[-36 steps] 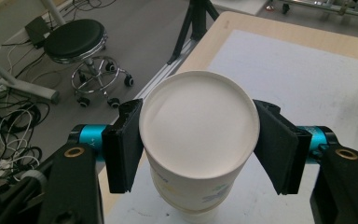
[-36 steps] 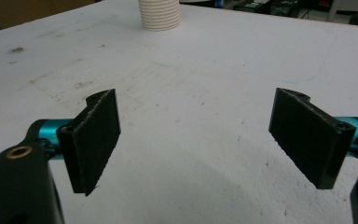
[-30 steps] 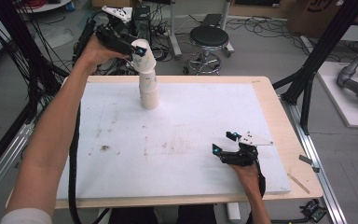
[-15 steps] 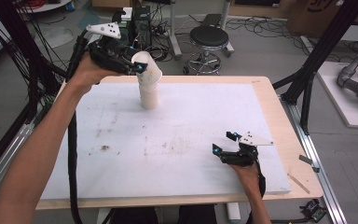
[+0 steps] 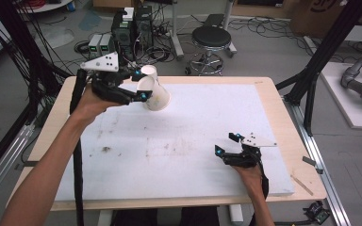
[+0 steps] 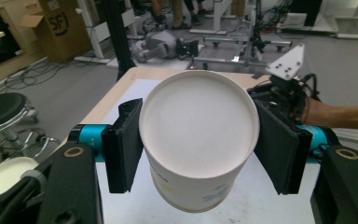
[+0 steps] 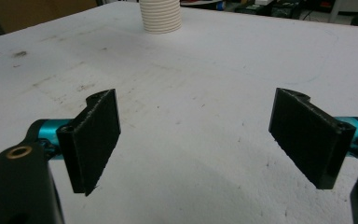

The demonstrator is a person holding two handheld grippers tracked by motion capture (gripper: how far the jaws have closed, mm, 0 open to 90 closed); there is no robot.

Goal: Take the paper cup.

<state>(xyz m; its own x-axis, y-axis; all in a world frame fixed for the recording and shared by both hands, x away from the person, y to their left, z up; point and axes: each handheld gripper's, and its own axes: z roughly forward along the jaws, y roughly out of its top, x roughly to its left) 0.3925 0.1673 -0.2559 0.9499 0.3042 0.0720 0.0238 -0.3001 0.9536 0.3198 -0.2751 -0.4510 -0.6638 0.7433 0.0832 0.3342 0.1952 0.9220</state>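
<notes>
left gripper pinching paper cup by its sides, tilted above table's far left near cup stack. light, thin-walled, crushable: grip gently mid-wall. right gripper spread, empty.

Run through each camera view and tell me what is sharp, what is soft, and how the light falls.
High view: even overhead light, soft faint shadows, the paper cup in the left claw slightly soft. Left gripper view: the cup's base is bright but readable, the room behind softer. Right gripper view: the right claw pads are fairly crisp, the white table cover is bright, and the cup stack is cropped by the top edge.
</notes>
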